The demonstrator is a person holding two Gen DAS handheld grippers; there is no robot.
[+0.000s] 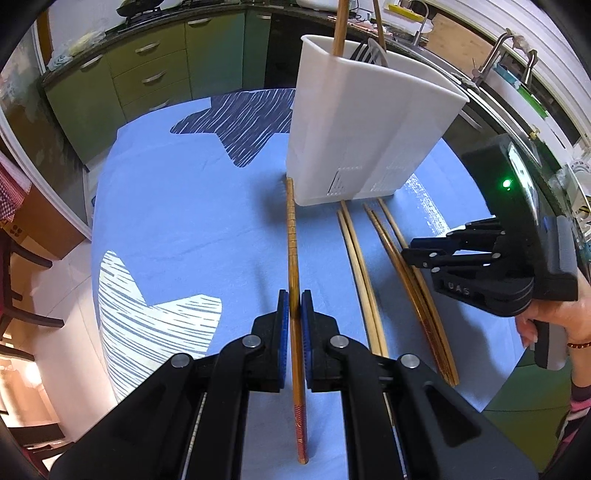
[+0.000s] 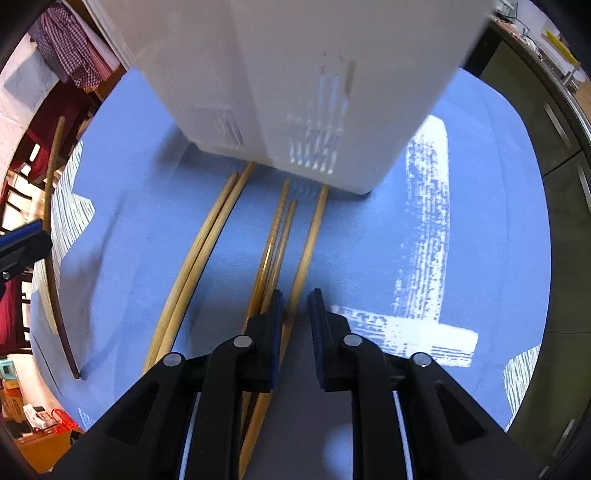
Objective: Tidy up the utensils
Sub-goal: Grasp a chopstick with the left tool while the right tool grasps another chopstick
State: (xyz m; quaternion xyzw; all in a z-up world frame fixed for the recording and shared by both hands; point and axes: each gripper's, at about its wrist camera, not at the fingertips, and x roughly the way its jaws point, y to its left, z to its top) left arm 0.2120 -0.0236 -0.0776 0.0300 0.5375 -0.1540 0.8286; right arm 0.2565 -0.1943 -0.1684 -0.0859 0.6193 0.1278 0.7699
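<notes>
Left gripper (image 1: 294, 308): blue-padded fingers (image 1: 283, 314) pressed together on a dark brown chopstick (image 1: 291, 236), gripping it partway along its length; the chopstick's far tip lies at the base of the utensil caddy, its patterned red end pointing back toward the camera. Right gripper (image 2: 296, 308): jaws apart, lowered over the chopsticks on the right, with the rightmost light chopstick (image 2: 308, 243) running up between the two pads; in the left wrist view the same gripper (image 1: 417, 254) shows at the right edge, held in a hand (image 1: 554, 317). Utensil caddy (image 1: 354, 122): white plastic, upright, slotted near the bottom, standing at the far side of the cloth; holds a wooden handle (image 1: 340, 26) and a metal utensil (image 1: 371, 53) poking above the rim. Loose chopsticks on the cloth: a pale pair (image 1: 360, 273) lying side by side, just right of the held chopstick; a darker pair (image 1: 402, 269) further right, tips toward the caddy. Tablecloth (image 1: 177, 221): blue, with dark and white striped star shapes. Background: green kitchen cabinets (image 1: 122, 81) and sink taps (image 1: 495, 55) beyond the table.
</notes>
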